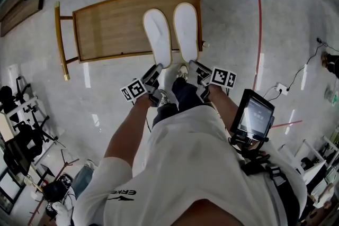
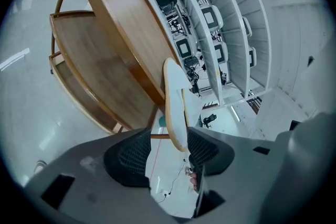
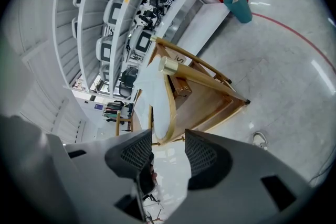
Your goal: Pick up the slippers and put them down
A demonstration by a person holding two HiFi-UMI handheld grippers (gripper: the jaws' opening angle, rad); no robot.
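Item, left slipper (image 1: 158, 34): white, flat on the table (image 1: 106, 34), its heel jutting over the near edge. Item, right slipper (image 1: 186, 29): same, just beside it, heel also overhanging. Item, left gripper (image 2: 169, 150): jaws wide, the left slipper's heel standing between them, close to one pad with a clear gap at the other, so not clamped. Item, right gripper (image 3: 168, 152): jaws wide, the right slipper's heel between them, daylight on both sides. Step, as I judge it: both slippers lie settled on the table with loose jaws round their heels, so I read this as the letting-go, though it could equally be the approach for a lift. Handling note: if I am leaving, I keep both jaws wide and draw straight back along each heel so no pad drags a slipper off the edge; if I am gripping, I centre each heel first, then close evenly
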